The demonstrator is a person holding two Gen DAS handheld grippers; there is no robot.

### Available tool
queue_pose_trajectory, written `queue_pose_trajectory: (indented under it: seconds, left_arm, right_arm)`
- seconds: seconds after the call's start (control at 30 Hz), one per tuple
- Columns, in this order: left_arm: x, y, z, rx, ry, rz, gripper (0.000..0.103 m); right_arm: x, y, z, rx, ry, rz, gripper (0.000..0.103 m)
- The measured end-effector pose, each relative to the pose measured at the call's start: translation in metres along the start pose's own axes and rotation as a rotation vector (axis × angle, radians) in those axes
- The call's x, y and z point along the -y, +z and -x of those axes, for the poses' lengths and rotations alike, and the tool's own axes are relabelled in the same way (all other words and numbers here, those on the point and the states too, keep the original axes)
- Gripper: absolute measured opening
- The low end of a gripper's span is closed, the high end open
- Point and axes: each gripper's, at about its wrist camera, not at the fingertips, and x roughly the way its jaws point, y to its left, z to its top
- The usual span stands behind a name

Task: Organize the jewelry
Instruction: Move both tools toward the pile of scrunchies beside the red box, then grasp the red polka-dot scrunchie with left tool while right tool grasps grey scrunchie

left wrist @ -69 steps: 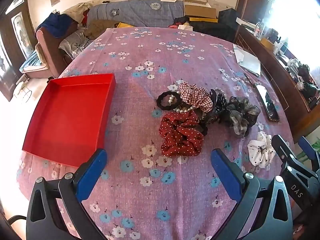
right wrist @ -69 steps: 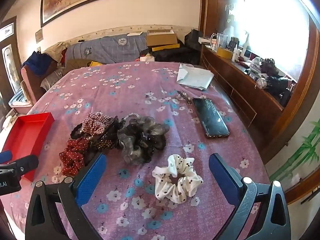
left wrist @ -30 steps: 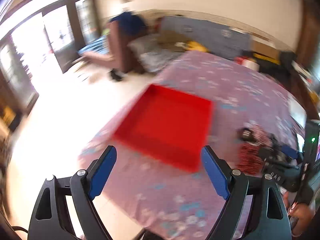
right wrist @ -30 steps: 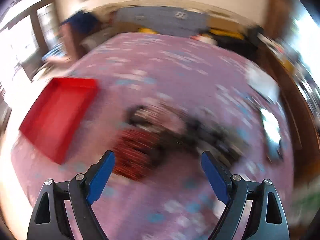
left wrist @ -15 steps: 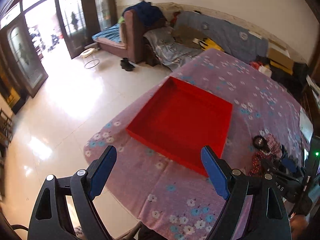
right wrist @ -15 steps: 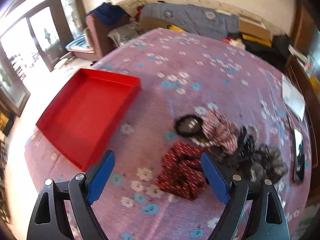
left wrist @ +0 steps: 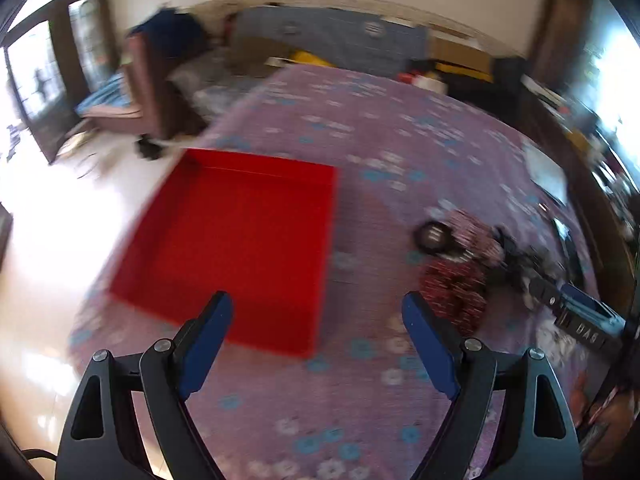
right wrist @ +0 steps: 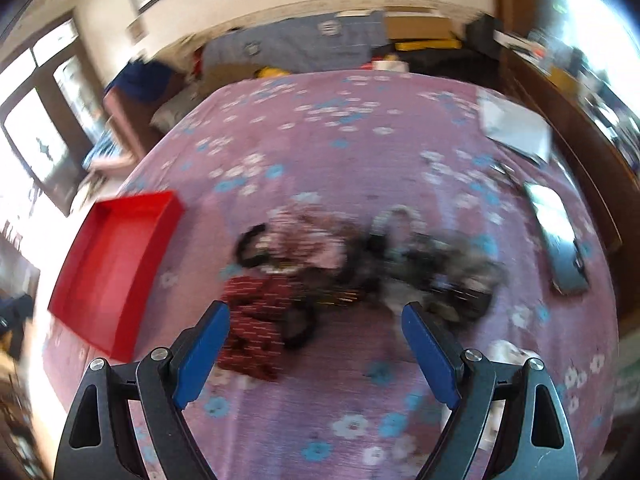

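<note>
The counter [right wrist: 360,148], under a purple floral cloth, leaves wide bare room on every side of the pile, though its near-left edge drops off just past the red tray [left wrist: 240,232]. That tray lies empty, well apart from the scrunchies heaped mid-cloth. Both the right claw [right wrist: 316,340] and the left claw [left wrist: 318,334] hang apart, holding nothing. I judge the step a reach: bring the right claw down over the dark red dotted scrunchie [right wrist: 256,320], nearest the tray, and pinch one fold only.
</note>
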Motion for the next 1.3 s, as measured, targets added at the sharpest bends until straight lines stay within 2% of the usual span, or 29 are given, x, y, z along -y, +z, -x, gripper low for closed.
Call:
queue_pose_trajectory:
  seconds: [0.07, 0.2, 0.27, 0.37, 0.5, 0.67, 0.87, 0.97, 1.0, 1.03, 1.07, 1.13, 1.2, 1.3]
  left_arm:
    - [0.016, -0.001, -0.019, -0.032, -0.059, -0.053, 0.086]
    - [0.042, -0.004, -0.054, -0.079, -0.130, -0.137, 0.086]
    - [0.050, 0.000, -0.075, -0.115, -0.193, -0.138, 0.086]
    - [0.062, 0.004, -0.094, -0.119, -0.247, -0.150, 0.085]
    - [0.076, 0.009, -0.115, -0.127, -0.253, -0.182, 0.085]
    - [0.087, 0.014, -0.135, -0.178, -0.303, -0.135, 0.085]
    - [0.106, 0.012, -0.147, -0.205, -0.303, -0.151, 0.084]
    - [0.115, 0.007, -0.154, -0.244, -0.293, -0.170, 0.053]
    - [0.116, 0.007, -0.156, -0.256, -0.292, -0.171, 0.038]
    - [0.118, 0.006, -0.155, -0.242, -0.269, -0.174, 0.028]
    - [0.119, 0.007, -0.154, -0.244, -0.269, -0.176, 0.021]
    - [0.122, 0.009, -0.150, -0.254, -0.266, -0.170, 0.017]
    - [0.124, 0.010, -0.140, -0.239, -0.243, -0.181, 0.016]
    - [0.125, 0.014, -0.118, -0.220, -0.254, -0.192, 0.016]
  right_arm:
    - [0.028, -0.005, 0.001, -0.020, -0.013, -0.068, 0.091]
    - [0.075, -0.015, -0.001, -0.044, -0.026, -0.196, 0.090]
    - [0.087, -0.017, -0.002, -0.045, -0.039, -0.226, 0.089]
    - [0.095, -0.015, -0.010, -0.050, -0.040, -0.234, 0.085]
    - [0.096, -0.005, -0.018, -0.035, -0.036, -0.231, 0.082]
    - [0.091, 0.011, -0.035, -0.024, -0.043, -0.207, 0.077]
    - [0.095, 0.011, -0.055, -0.050, -0.032, -0.220, 0.059]
    - [0.097, 0.009, -0.059, -0.054, -0.024, -0.225, 0.054]
    - [0.098, 0.009, -0.060, -0.054, -0.015, -0.230, 0.050]
    - [0.098, 0.009, -0.060, -0.055, -0.006, -0.234, 0.039]
    - [0.099, 0.009, -0.061, -0.056, 0.002, -0.238, 0.035]
    - [0.100, 0.010, -0.061, -0.054, 0.020, -0.248, 0.019]
    - [0.100, 0.010, -0.057, -0.049, 0.032, -0.256, 0.016]
    - [0.098, 0.011, -0.047, -0.031, 0.036, -0.261, 0.015]
